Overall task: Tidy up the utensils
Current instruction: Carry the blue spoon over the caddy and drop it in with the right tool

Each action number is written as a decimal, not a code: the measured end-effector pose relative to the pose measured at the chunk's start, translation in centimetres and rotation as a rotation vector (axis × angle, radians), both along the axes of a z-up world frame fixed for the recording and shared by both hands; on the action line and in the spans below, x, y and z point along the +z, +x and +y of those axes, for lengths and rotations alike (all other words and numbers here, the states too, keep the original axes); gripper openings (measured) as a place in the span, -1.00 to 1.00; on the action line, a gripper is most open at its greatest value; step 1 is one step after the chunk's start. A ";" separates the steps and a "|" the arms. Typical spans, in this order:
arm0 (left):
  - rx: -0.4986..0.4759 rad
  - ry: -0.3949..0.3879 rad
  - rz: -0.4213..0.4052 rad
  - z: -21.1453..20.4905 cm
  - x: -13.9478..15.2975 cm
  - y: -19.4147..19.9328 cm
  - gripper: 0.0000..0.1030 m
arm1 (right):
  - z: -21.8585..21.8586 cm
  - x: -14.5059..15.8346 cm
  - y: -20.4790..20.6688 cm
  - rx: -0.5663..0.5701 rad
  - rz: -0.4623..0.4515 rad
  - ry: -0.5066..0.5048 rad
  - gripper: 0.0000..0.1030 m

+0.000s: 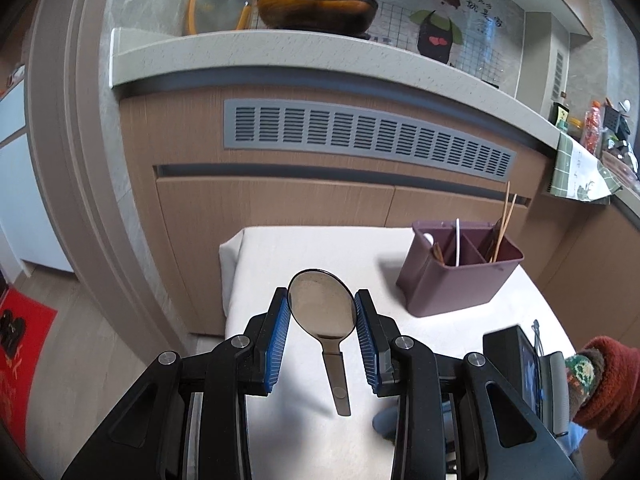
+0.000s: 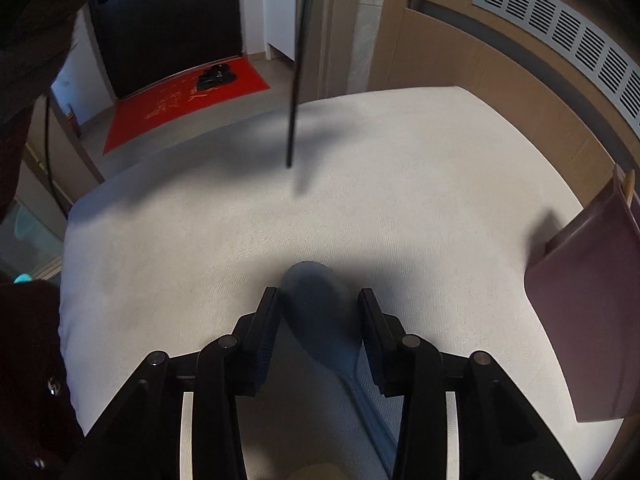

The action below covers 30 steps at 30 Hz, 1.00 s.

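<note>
1. Left gripper (image 1: 322, 312) has the smoky translucent rice spoon (image 1: 322, 308) by its bowl: both blue pads press the bowl's edges, handle dangling down toward the camera, the whole thing lifted clear of the white-clothed table (image 1: 304, 248).

2. The purple utensil caddy (image 1: 460, 268) sits ahead and to the right of that spoon, near the table's far right corner. Three compartments show: something pale and a brown handle in the left one, a white stick by the divider, wooden chopsticks (image 1: 506, 216) poking up from the right one.

3. My read on the step: carry phase, spoon in the air and headed for the caddy. Not yet over it.

4. Right gripper (image 2: 318, 312) points down at bare cloth, jaws apart, nothing but shadow between them. Only the caddy's wall shows at the right edge of that view, and a thin dark rod hanging in from above, which I take for the spoon's handle seen edge-on, though I cannot be sure.

5. Next move, as I judge it: swing right and forward from the spoon's present spot, then tip it so the handle goes down into a compartment. Held by the bowl, the handle leads in nicely.

6. Room: open cloth between spoon and caddy, nothing lying in the way. Watch the chopsticks sticking above the caddy's rim, and the cabinet front just behind the caddy.

7. The other hand, in a red sleeve (image 1: 608, 384), sits right of the spoon, below the caddy; keep the swing clear of it.
</note>
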<state>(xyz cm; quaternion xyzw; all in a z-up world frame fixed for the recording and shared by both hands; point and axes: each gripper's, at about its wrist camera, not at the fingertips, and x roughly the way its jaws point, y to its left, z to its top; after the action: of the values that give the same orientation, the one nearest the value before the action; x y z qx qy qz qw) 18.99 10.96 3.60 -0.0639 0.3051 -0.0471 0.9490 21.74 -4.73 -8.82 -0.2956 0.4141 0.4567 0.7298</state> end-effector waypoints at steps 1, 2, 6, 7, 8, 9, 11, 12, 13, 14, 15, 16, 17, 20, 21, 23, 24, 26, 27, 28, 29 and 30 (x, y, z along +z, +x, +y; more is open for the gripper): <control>-0.002 -0.003 0.005 0.0 -0.2 -0.1 -0.35 | -0.2 0.2 0.0 -0.031 0.004 0.005 -0.29; -0.007 -0.006 0.011 -0.2 -0.4 -0.1 -0.35 | -0.6 0.3 0.1 -0.070 -0.001 0.003 -0.32; -0.059 -0.002 0.029 -2.1 -0.9 -0.1 -0.35 | -4.2 1.2 0.8 -0.209 -0.013 0.039 -0.43; -0.077 0.004 0.032 -2.9 -0.9 -0.1 -0.35 | -5.8 1.9 0.9 -0.265 -0.016 0.068 -0.44; -0.096 0.010 0.035 -3.9 -0.9 -0.1 -0.35 | -7.2 2.7 1.0 -0.308 -0.018 0.096 -0.45; -0.111 0.015 0.037 -4.6 -0.9 -0.1 -0.35 | -8.8 3.5 1.1 -0.355 -0.024 0.130 -0.45; -0.146 0.028 0.040 -6.4 -0.8 -0.2 -0.35 | -11.8 4.9 1.2 -0.447 -0.044 0.186 -0.47; -0.162 0.033 0.040 -7.2 -0.6 -0.2 -0.35 | -13.3 5.5 1.2 -0.488 -0.050 0.210 -0.48; -0.177 0.035 0.039 -7.9 -0.5 -0.3 -0.35 | -14.9 6.1 1.2 -0.530 -0.054 0.237 -0.48; -0.192 0.036 0.038 -8.7 -0.4 -0.3 -0.34 | -16.3 6.8 1.1 -0.569 -0.060 0.266 -0.48; -0.207 0.035 0.037 -9.5 -0.2 -0.4 -0.34 | -17.1 7.2 1.2 -0.595 -0.068 0.286 -0.49; -0.213 0.032 0.036 -9.9 0.1 -0.4 -0.35 | -18.2 8.0 1.1 -0.627 -0.084 0.318 -0.49; -0.224 0.021 0.026 -10.5 0.7 -0.4 -0.34 | -18.5 8.5 1.0 -0.651 -0.100 0.349 -0.67; -0.247 -0.012 -0.024 -11.5 3.2 0.0 -0.34 | -20.9 12.2 0.9 -0.715 -0.162 0.488 -0.87; -0.251 -0.026 -0.060 -11.9 4.7 0.3 -0.35 | -21.4 13.5 0.8 -0.728 -0.192 0.530 -0.87; -0.255 -0.035 -0.118 -12.4 6.8 1.0 -0.35 | -22.1 16.6 1.4 -0.750 -0.254 0.598 -0.88; -0.251 -0.034 -0.150 -12.6 7.9 1.4 -0.35 | -22.3 17.8 1.5 -0.759 -0.273 0.621 -0.90; -0.242 -0.039 -0.180 -12.8 9.1 2.6 -0.35 | -22.2 19.5 1.8 -0.760 -0.295 0.640 -0.90; -0.237 -0.052 -0.180 -12.7 9.5 3.3 -0.35 | -21.9 20.1 2.5 -0.764 -0.310 0.636 -0.90; -0.236 -0.064 -0.177 -12.5 9.6 3.7 -0.35 | -21.6 20.4 2.7 -0.767 -0.314 0.626 -0.90; -0.242 -0.075 -0.174 -12.4 9.4 4.0 -0.35 | -21.3 20.3 3.2 -0.771 -0.317 0.601 -0.90; -0.243 -0.076 -0.172 -12.3 9.2 4.1 -0.35 | -21.4 20.2 3.3 -0.771 -0.317 0.579 -0.86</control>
<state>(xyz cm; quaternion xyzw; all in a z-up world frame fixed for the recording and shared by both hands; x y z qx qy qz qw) 23.06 -1.38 12.78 -0.0582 0.2261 -0.1785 0.9558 25.05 -26.15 11.34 0.0277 0.2337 0.1999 0.9511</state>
